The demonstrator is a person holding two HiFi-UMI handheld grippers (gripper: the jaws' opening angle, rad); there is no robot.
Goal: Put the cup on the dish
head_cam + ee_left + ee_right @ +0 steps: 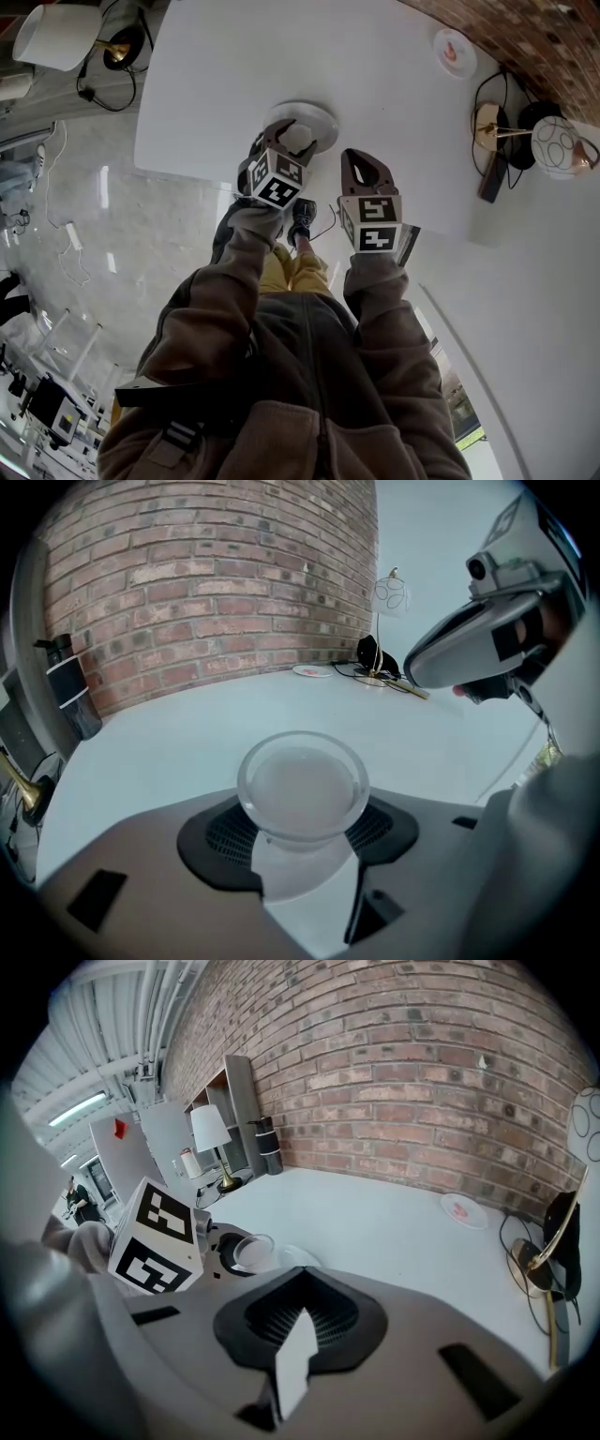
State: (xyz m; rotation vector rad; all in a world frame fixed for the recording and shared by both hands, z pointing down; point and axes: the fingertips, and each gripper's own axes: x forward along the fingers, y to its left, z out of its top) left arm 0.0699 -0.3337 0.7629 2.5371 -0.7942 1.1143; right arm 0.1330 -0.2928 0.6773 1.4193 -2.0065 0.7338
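Evidently mid-delivery. Left hand-held gripper (pixel 292 141) clenched on the clear cup (pixel 302 789), one pad on either side of the wall just under the rim, mouth up and near level. Sensible to grip there: leaves the base free to meet the dish (pixel 328 122) and keeps the jaws clear of it on release. Cup at the dish itself, over its near part in the head view, beside its rim in the right gripper view. Dish near the front edge of the white worktop (pixel 375 66), within easy reach. Contact between base and dish: impossible to tell from these angles. Seemingly empty, so no spill to fear, only a tilt or a hard knock of glass on dish.

Right hand-held gripper (pixel 364 169) idle, jaws drawn together on nothing, just beside the left one and short of the dish. Probably parked there to stay out of the way while near enough to steady the dish if needed.

Well apart and of no use to this step: a small plate (pixel 454 49) with a red mark at the far side, a globe lamp (pixel 561 145) with its cable at the right, a brick wall (pixel 422 1072) behind.

Next, as a judgement: lower straight onto the middle, ease the jaws apart, back off without dragging the rim.
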